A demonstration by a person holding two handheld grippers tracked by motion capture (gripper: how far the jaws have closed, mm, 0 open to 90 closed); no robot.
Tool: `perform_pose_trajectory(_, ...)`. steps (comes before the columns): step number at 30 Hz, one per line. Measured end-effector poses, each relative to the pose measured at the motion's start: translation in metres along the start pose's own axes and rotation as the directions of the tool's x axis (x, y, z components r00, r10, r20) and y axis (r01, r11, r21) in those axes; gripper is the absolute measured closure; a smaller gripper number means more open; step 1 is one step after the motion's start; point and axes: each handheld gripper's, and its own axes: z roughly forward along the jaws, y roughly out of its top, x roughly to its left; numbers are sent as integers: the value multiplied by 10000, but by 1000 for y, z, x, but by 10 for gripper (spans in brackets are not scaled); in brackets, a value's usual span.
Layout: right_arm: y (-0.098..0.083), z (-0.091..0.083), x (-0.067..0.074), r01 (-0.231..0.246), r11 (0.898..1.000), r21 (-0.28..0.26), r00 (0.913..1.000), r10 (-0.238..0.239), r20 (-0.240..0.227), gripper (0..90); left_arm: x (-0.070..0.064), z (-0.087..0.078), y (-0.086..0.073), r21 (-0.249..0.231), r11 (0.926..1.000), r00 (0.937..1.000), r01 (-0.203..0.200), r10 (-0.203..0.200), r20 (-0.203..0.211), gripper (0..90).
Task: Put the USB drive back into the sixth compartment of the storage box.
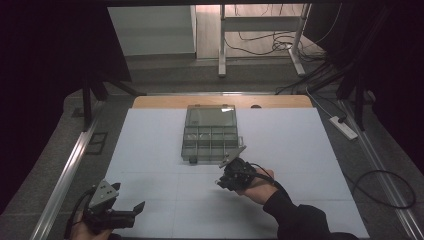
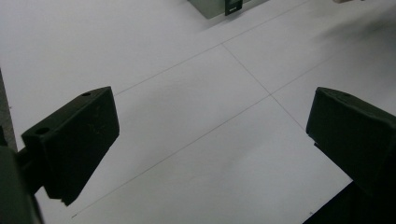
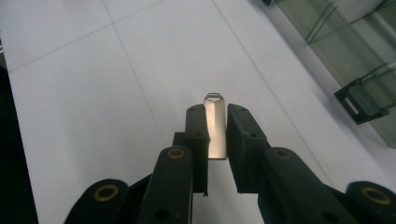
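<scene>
Both tools are black: the left tool (image 1: 131,210) carries a grey three-cornered plate with small holes on top. The right tool (image 3: 215,128) has blocky jaws on linked arms with brass-coloured pivot rings, a black cable trailing behind. The person wears a black sleeve (image 1: 300,220).

No words, numbers or signs to read anywhere. Clear plastic box (image 1: 210,134): no label seen. Small metal piece (image 3: 215,126): plain, no print. White table sheet (image 1: 150,150): only thin lines. Black gripper parts: no writing.
</scene>
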Motion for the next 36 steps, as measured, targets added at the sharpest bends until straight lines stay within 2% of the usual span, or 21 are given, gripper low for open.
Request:
perform_pose_trajectory(21, 19, -6, -16, -494, 9944, -936, 9984, 516, 211, 787, 1, 0, 0, -27, 10000, 10000, 31, -30, 27, 28)
perform_pose_trajectory(36, 35, -2, -32, -726, 9878, -1376, 9946, 819, 636, 786, 1, 0, 0, -44, 10000, 10000, 35, -35, 45, 28)
